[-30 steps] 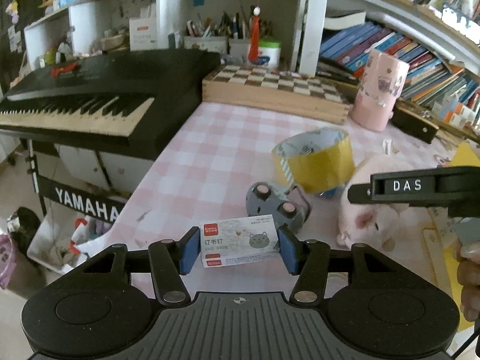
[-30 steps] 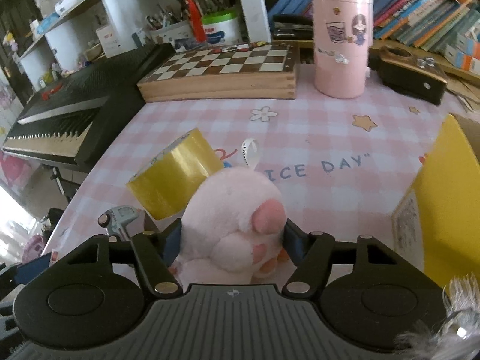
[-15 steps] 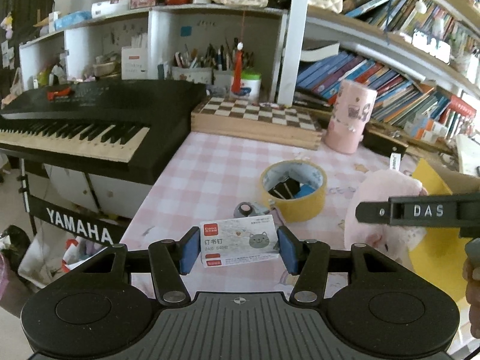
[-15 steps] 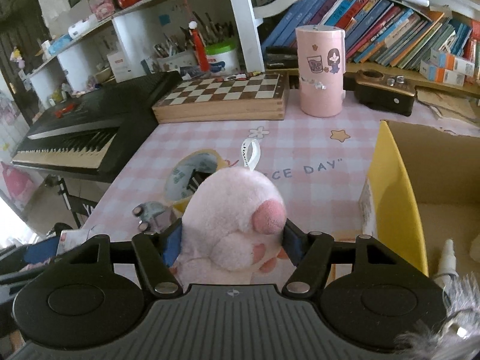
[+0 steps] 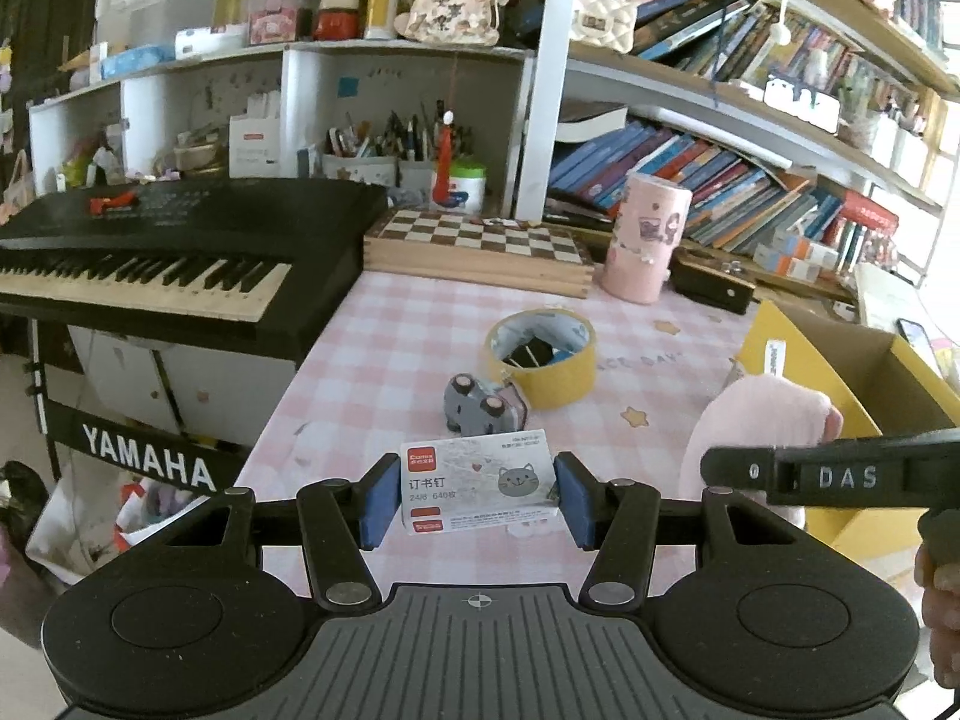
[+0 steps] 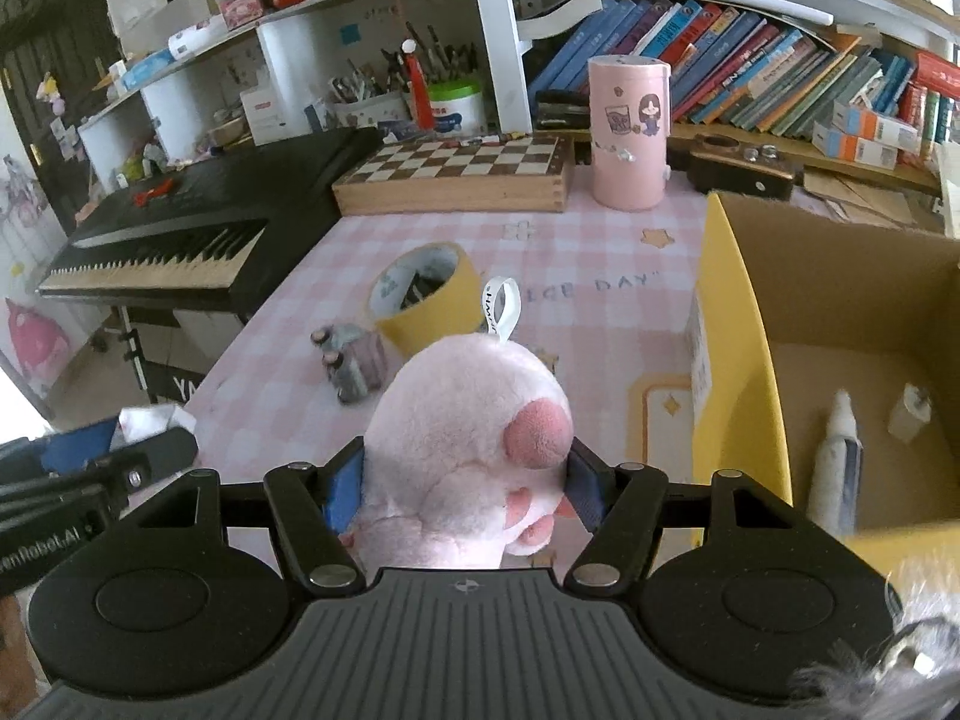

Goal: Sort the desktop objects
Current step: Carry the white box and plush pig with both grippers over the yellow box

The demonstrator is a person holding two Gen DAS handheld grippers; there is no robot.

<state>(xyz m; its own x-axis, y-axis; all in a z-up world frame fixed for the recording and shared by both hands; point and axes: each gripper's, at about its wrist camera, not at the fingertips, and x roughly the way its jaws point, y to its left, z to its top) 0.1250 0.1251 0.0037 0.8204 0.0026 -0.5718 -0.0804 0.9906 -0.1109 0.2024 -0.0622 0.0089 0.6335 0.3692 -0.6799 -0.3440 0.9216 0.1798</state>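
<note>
Right gripper [image 6: 465, 489] pinching pink plush toy [image 6: 468, 438] across its body, pads pressing into the fur on both sides; plush lifted off the desk, snout and paw facing the camera, white hang loop [image 6: 501, 306] sticking up behind. Left gripper [image 5: 477, 501] clamping staple box [image 5: 480, 489] by its short ends, long axis running across the jaws, cat print and red label facing up. Both loads airborne, nothing slipping as far as visible.

Key relation: yellow cardboard box [image 6: 741, 324] sitting just right of the plush, open top, near wall close beside the right jaw. Right hand clearly nearer; probably dropping plush first, moving right and over the wall. Left load needing a longer cross-reach.

Inside box: white tube [image 6: 834, 456] and a small item lying on the floor.

Further out on pink checked tablecloth [image 5: 408, 348]: grey toy car [image 5: 480, 408] touching yellow tape roll [image 5: 540, 357], both unsorted.
</note>
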